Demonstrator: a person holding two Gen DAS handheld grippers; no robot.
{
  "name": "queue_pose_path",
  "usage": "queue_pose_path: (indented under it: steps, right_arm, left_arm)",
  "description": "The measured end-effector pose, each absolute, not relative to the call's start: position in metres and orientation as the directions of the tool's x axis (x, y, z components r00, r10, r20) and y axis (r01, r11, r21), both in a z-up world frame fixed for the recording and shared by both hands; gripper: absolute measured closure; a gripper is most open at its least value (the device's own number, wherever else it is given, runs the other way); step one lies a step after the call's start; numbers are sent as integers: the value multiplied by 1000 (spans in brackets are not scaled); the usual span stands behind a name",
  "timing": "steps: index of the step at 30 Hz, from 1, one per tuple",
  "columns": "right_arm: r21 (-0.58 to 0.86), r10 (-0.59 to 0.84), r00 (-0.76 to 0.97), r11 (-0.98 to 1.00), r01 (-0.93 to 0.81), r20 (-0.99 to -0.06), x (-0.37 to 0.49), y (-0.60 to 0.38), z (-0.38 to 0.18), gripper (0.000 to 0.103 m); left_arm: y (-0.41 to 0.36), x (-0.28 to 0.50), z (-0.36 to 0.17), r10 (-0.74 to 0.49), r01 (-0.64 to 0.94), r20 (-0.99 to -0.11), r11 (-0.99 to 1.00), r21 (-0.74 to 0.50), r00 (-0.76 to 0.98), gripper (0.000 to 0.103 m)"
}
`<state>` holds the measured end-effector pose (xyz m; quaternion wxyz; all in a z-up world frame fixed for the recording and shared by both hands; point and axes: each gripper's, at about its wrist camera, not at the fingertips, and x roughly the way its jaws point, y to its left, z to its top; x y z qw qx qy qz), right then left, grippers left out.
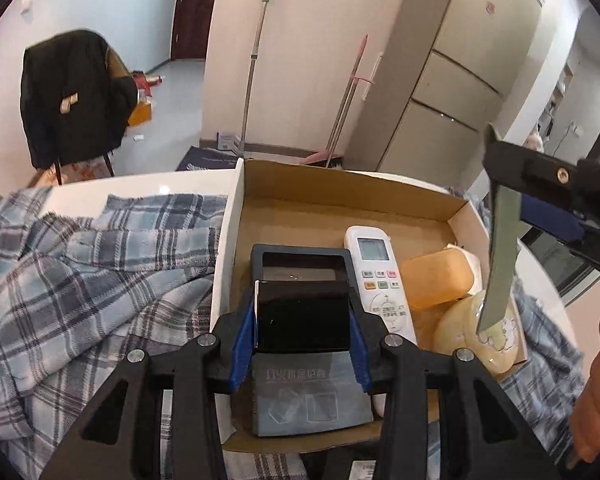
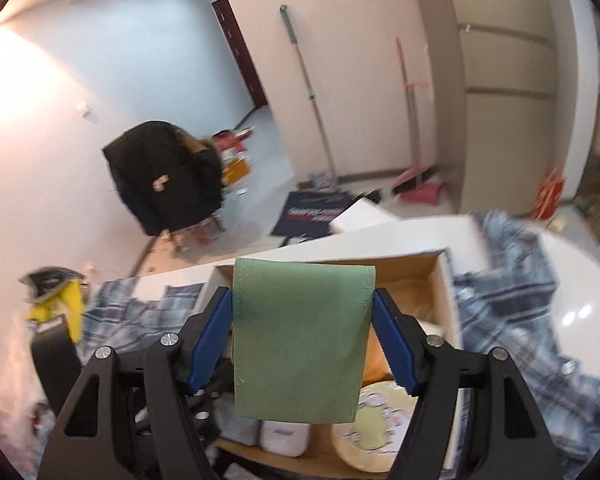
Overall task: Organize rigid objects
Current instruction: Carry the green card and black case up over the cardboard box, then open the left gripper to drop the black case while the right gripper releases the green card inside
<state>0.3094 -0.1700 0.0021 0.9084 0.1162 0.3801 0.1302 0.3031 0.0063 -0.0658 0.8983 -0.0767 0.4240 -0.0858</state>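
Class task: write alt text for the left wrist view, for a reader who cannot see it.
The left tool grips a small black box over an open cardboard box holding a white remote and amber case. The right tool holds a green flat item alongside.

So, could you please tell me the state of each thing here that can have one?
left gripper: shut on the black box, over the carton.
right gripper: shut on the green case, above the carton.
cardboard carton: open, partly filled.
remote control: lying face up in the carton.
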Motion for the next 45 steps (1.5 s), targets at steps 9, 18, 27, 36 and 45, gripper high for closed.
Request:
queue_pose_path:
  steps: [9,18,27,36,45]
  right_arm:
    - [398,386,665,906,-142,-640,313,-185,-12,34]
    - [438,408,681,888,-141,-608,314,-191,-12,34]
    - [443,463,588,876,-191,-663,317,-157,-41,34]
    - [437,456,537,883,-171,-710,321,-158,-59,34]
    - [403,378,654,907,-120,-656,311,-178,-23,21]
  left_arm:
    - [-10,302,-71,-186,119,-758,983,-144,625,57]
    - [-7,278,-25,-164,114,-616,986,-120,771,30]
    - [12,250,14,-138,85,-430,987,-139,892,0]
    - [37,260,6,-142,42,-474,976,-215,869,0]
    - [38,229,49,-135,50,-380,973,-224,915,0]
